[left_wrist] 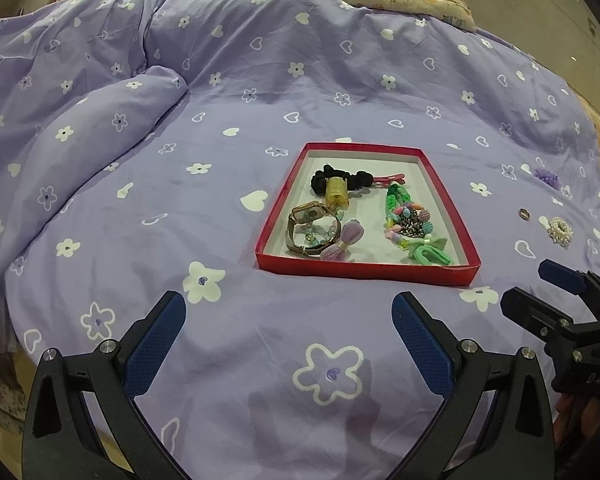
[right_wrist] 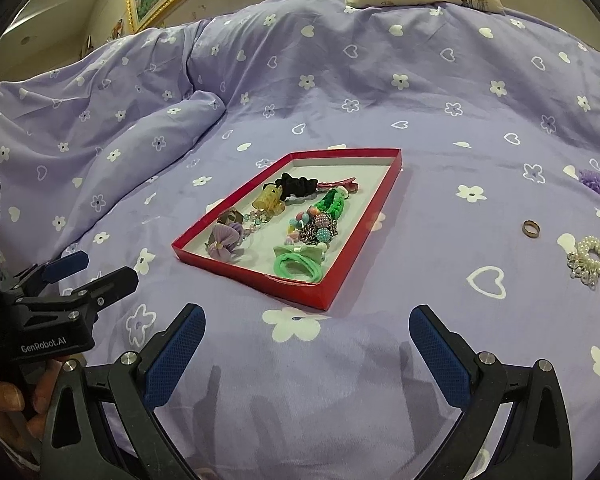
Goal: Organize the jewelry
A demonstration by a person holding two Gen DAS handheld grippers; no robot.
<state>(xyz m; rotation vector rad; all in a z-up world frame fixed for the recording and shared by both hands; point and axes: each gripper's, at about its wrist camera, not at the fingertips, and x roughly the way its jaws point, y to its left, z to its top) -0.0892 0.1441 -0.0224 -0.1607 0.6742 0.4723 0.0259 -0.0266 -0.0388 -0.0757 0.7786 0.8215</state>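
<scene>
Both tongs (left_wrist: 288,330) (right_wrist: 306,344) (agape) short of tray (left_wrist: 366,270).

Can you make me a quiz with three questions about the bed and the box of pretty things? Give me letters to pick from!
1. Where does the small ring lie?
A. in the red box
B. on the purple bedcover, right of the box
C. on the pillow

2. How many pieces lie outside the red box?
A. one
B. three
C. five

3. How are the two tools?
A. both open and empty
B. both shut on hair ties
C. one holds the watch

Answers: 1 B, the ring sits on the bedcover. 2 B, the ring, the pearl scrunchie and the purple flower piece. 3 A, the left tool and the right tool have spread fingers with nothing between.
</scene>
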